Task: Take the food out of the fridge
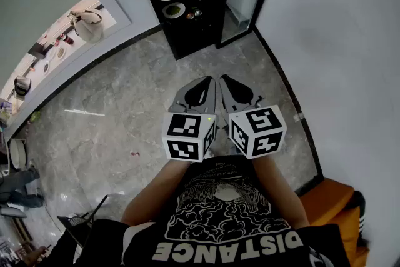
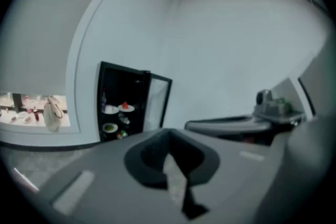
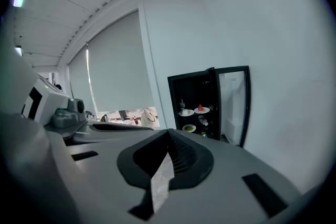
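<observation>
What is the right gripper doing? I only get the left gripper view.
Observer: Holding nothing. The right gripper has its jaws together in its own view.
Operator: How near are the two?
Observer: In the head view the left gripper sits right beside it, with a narrow gap between them, above the floor.
Operator: Anything beside the person?
Observer: An orange object at their right, by the wall.

Grey marble floor (image 1: 119, 103), white walls (image 1: 350, 28) (window (image 1: 62, 34) at left)
</observation>
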`<state>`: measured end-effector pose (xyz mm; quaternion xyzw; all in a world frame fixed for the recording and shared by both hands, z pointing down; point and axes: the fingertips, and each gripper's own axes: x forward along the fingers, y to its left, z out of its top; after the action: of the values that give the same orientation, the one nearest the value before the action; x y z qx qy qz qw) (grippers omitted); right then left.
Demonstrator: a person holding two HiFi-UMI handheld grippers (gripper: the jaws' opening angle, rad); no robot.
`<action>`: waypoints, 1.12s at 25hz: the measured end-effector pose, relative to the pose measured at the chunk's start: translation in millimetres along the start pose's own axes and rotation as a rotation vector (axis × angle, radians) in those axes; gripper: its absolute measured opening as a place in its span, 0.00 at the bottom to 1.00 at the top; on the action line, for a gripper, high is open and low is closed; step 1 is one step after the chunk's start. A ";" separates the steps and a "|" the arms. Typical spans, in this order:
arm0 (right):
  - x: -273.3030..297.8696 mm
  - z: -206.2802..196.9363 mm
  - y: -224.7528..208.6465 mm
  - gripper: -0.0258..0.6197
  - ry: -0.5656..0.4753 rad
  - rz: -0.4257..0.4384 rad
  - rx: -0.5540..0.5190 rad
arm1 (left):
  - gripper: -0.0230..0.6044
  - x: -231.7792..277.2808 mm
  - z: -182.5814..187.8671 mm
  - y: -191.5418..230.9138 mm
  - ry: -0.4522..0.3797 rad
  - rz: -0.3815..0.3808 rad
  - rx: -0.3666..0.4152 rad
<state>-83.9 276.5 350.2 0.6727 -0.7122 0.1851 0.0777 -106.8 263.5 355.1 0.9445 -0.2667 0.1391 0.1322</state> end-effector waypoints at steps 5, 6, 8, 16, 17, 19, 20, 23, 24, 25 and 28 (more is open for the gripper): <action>4.4 -1.4 5.9 0.04 -0.002 0.003 0.022 | 0.04 -3.3 -2.7 6.6 0.000 -0.004 -0.004; 5.1 -2.4 8.1 0.04 -0.001 0.005 0.024 | 0.04 -4.2 -3.5 8.1 0.000 -0.005 -0.005; 7.5 -5.0 11.9 0.04 0.006 0.010 0.019 | 0.04 -5.1 -5.0 11.5 0.000 -0.006 -0.012; 25.0 0.6 10.8 0.04 0.012 0.034 0.001 | 0.04 4.8 -2.6 26.4 0.003 0.010 -0.029; 28.2 1.2 8.5 0.04 0.013 0.038 0.001 | 0.04 7.8 -1.5 28.1 0.003 0.014 -0.028; 35.3 2.3 3.1 0.04 0.016 0.046 0.004 | 0.04 14.8 -0.1 31.7 0.007 0.023 -0.028; 39.7 3.4 -0.1 0.04 0.017 0.052 0.006 | 0.04 19.1 0.7 34.0 0.009 0.029 -0.029; 55.8 8.7 -12.4 0.04 0.020 0.069 0.013 | 0.04 35.5 4.8 42.1 0.015 0.046 -0.035; 61.4 10.1 -16.8 0.04 0.022 0.074 0.014 | 0.04 41.6 6.2 44.9 0.016 0.051 -0.037; 67.2 11.1 -21.2 0.04 0.026 0.080 0.016 | 0.04 48.2 7.6 48.1 0.017 0.058 -0.040; 88.2 14.8 -36.2 0.04 0.042 0.105 0.022 | 0.04 72.9 13.8 59.3 0.020 0.078 -0.054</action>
<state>-53.5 188.2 374.1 0.6312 -0.7427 0.2106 0.0755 -76.5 176.2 377.0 0.9280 -0.3056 0.1462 0.1549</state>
